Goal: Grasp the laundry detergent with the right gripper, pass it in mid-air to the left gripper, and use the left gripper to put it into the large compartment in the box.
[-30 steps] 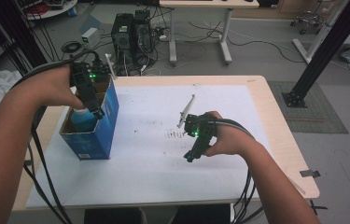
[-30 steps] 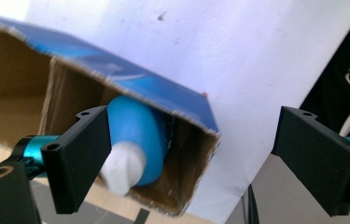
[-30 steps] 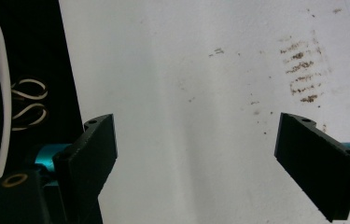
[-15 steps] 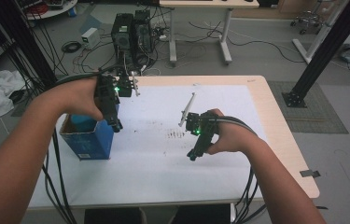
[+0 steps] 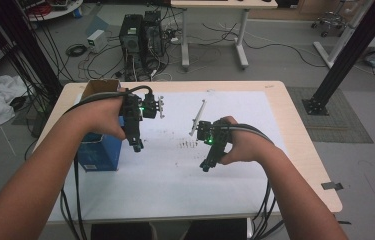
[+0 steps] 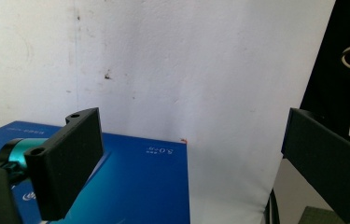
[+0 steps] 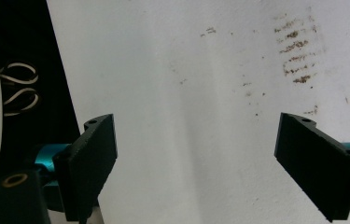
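An open blue cardboard box (image 5: 97,152) stands on the left of the white sheet (image 5: 175,185); its blue side (image 6: 140,186) also appears in the left gripper view. My left gripper (image 5: 137,146) hovers just right of the box over the sheet, jaws wide apart and empty (image 6: 191,158). My right gripper (image 5: 206,166) hangs over the middle of the sheet, also open with nothing between its jaws (image 7: 196,158). A thin silver pen-like tool (image 5: 197,117) lies on the sheet just beyond the right hand.
Dark smudges (image 5: 190,145) mark the sheet between the grippers and show again as smudges (image 7: 296,46) in the right gripper view. The wooden table (image 5: 300,135) ends at right. Computer towers (image 5: 140,32), cables and a black post (image 5: 345,55) stand on the floor beyond.
My left gripper has swung from above the blue box to the right, ending over the sheet beside the box. The right gripper has stayed in place.
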`<control>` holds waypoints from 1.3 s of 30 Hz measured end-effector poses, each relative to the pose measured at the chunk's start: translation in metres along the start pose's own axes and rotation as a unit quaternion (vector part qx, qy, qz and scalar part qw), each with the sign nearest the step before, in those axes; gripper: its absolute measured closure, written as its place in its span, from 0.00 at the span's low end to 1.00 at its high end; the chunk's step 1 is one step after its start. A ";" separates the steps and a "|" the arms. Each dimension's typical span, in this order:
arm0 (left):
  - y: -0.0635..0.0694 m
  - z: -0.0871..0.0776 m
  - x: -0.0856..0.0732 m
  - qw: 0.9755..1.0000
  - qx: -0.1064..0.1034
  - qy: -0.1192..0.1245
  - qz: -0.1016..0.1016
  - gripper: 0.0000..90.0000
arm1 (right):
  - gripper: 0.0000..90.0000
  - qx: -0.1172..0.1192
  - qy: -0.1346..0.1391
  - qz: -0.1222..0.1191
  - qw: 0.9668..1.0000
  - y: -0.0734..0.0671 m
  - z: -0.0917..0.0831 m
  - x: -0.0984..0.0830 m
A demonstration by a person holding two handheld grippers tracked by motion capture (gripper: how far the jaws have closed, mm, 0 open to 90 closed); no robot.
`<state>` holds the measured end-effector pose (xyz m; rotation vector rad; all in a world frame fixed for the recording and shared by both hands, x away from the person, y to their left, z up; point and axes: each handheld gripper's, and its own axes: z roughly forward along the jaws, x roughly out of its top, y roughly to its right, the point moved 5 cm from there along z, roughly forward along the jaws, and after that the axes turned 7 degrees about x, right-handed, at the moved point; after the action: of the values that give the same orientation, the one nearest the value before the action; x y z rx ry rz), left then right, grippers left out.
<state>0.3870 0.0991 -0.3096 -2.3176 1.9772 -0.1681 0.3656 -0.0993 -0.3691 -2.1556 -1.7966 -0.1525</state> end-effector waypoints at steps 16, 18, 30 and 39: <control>0.006 0.012 0.002 1.000 -0.002 0.010 0.015 0.06 | 0.14 -0.006 -0.012 0.001 1.000 0.001 0.004 0.002; 0.005 0.014 0.002 1.000 -0.002 0.008 0.017 0.06 | 0.14 -0.003 -0.018 0.009 1.000 -0.001 0.004 0.002; 0.003 0.015 -0.002 1.000 -0.006 0.016 0.023 0.06 | 0.14 -0.006 -0.024 0.008 1.000 0.006 0.000 -0.001; 0.003 0.018 -0.003 1.000 -0.006 0.017 0.023 0.06 | 0.14 -0.007 -0.027 0.014 1.000 0.007 -0.002 -0.003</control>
<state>0.3859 0.1016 -0.3276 -2.2907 2.0505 -0.1935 0.3720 -0.1037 -0.3693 -2.2135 -1.8000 -0.1024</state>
